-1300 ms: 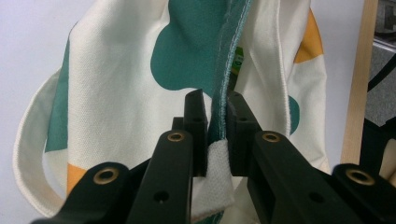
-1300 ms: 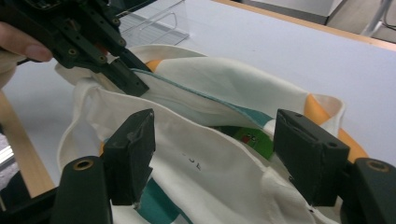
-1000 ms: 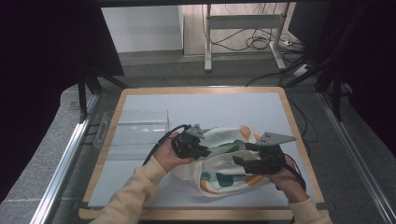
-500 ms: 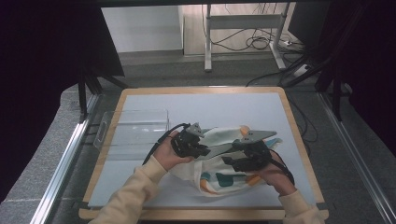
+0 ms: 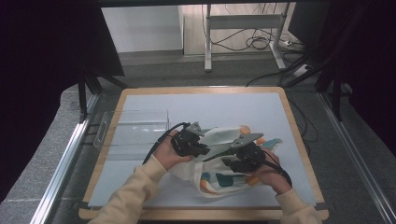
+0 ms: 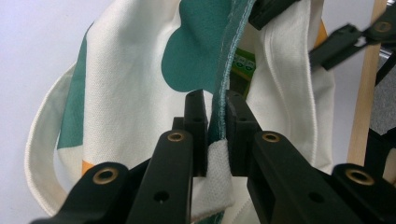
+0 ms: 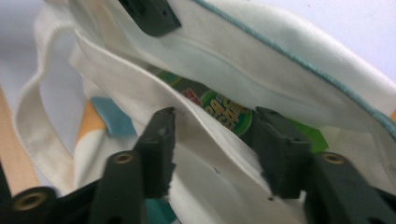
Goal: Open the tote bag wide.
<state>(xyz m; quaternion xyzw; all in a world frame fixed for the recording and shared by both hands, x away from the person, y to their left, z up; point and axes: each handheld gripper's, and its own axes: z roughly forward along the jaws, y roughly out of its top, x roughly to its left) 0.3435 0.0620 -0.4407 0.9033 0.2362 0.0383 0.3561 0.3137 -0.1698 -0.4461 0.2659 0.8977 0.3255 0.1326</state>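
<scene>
Right claw [image 7: 212,149] shifts toward 9 o'clock, closing astride tote bag [image 5: 219,179] lip, not pinching | left claw [image 6: 215,133] pinches hem | risk: lip slips free.

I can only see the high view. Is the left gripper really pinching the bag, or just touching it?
Observer: Pinching. In the left gripper view the left gripper is shut on the bag, clamping its teal-stitched rim.
Operator: Is anything inside the bag?
Observer: Yes, a green printed packet shows through the opening in the right gripper view.
Operator: Has the right gripper grabbed the bag too?
Observer: Not yet. The right gripper has just been closing with the bag's lower edge between its jaws, but the pads don't press on it.
</scene>
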